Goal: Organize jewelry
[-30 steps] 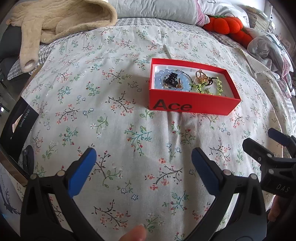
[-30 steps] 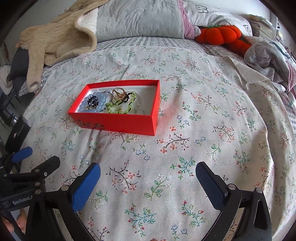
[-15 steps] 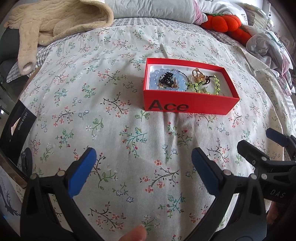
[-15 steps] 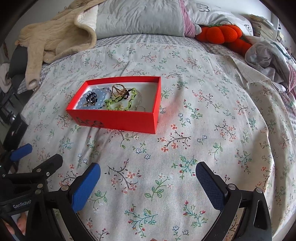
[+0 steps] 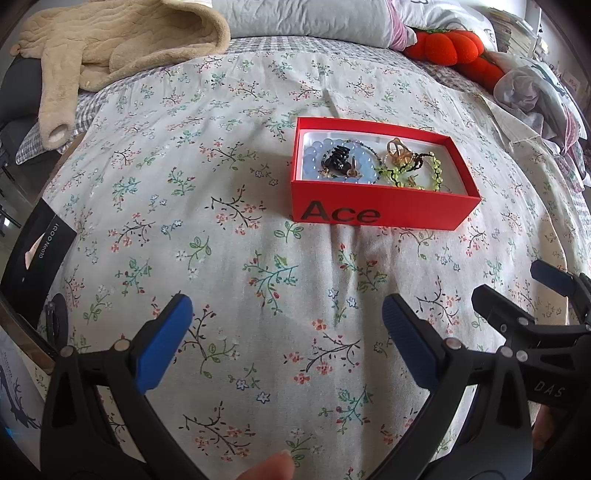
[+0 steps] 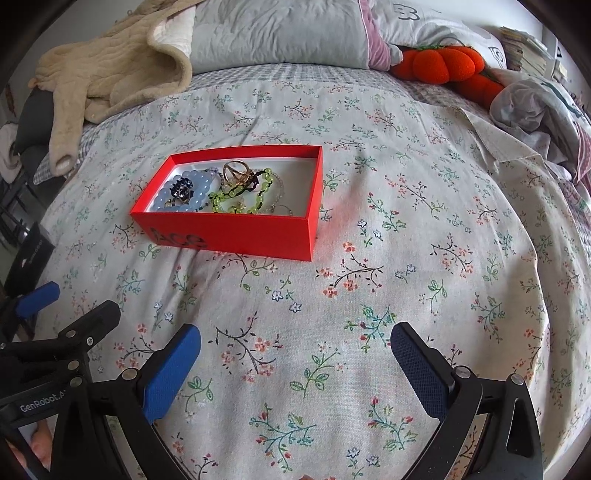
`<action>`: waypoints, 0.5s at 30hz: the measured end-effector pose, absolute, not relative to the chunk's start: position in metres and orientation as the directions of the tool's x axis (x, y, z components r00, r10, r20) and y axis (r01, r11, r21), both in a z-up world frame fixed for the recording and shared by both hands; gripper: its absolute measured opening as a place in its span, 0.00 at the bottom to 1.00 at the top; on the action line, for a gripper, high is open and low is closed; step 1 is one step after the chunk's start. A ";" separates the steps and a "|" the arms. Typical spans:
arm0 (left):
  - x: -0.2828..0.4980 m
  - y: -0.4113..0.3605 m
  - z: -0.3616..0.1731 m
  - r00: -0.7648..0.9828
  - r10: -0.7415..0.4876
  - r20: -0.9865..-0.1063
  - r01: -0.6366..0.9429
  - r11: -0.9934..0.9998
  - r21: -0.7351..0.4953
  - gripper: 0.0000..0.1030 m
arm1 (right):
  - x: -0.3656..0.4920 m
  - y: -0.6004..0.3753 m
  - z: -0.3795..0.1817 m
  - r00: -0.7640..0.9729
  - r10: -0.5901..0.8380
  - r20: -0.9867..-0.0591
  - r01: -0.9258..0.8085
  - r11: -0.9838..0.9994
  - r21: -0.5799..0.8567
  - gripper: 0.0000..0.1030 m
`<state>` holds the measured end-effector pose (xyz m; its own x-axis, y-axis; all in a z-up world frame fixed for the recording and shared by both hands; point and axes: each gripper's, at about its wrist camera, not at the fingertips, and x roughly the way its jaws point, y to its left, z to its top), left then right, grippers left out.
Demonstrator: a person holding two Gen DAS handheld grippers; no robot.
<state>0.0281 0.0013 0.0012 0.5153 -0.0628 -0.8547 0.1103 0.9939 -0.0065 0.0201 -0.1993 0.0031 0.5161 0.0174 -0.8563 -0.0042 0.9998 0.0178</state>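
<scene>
The jewelry (image 5: 373, 164) lies gathered in the red box (image 5: 380, 216), an open, lidless carton with "Ace" printed on its near side, sitting on the floral bed cover (image 5: 258, 258). Inside the box, at its left end, a pale blue bead bracelet (image 5: 314, 162) rings a dark clip (image 5: 337, 159); toward the middle sits a gold ring (image 6: 236, 172), and beside it a green bead bracelet (image 6: 236, 197) tangled with a thin black cord. The right end of the box shows bare white lining. No loose piece shows on the cover around the box, so the gathering looks done; what may remain, judging only from the tangle, is separating the pieces or closing the box, though no lid is in view. Nearer than the box, both tools hover over the cover well short of it: the left hand-held gripper (image 5: 286, 321) has its blue pads spread wide and holds nothing, and the right hand-held gripper (image 6: 295, 354) is likewise spread and empty, just right of the left one. Behind the box, toward the head of the bed, lie a beige fleece (image 5: 110, 40), a grey pillow (image 6: 277, 33) and an orange plush (image 6: 443, 64); left of the box, at the bed's edge, a black carton (image 5: 33, 258) stands.
</scene>
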 end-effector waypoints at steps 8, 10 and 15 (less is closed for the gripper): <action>0.028 0.003 0.003 0.524 -0.060 -0.850 0.112 0.994 -0.001 0.99 | 0.020 -0.200 0.003 0.518 0.013 -0.856 0.001 1.000 0.016 1.00; 0.027 0.002 0.003 0.526 -0.058 -0.849 0.111 0.994 0.001 0.99 | 0.020 -0.200 0.003 0.517 0.013 -0.856 0.001 1.000 0.016 1.00; 0.027 0.001 0.003 0.527 -0.056 -0.848 0.110 0.994 0.003 0.99 | 0.020 -0.200 0.003 0.517 0.013 -0.856 0.000 1.000 0.015 1.00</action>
<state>0.0265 0.0012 0.0026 0.5273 -0.0559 -0.8478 0.1101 0.9939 0.0030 0.0204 -0.2005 0.0035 0.5174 0.0127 -0.8556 0.0004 0.9999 0.0151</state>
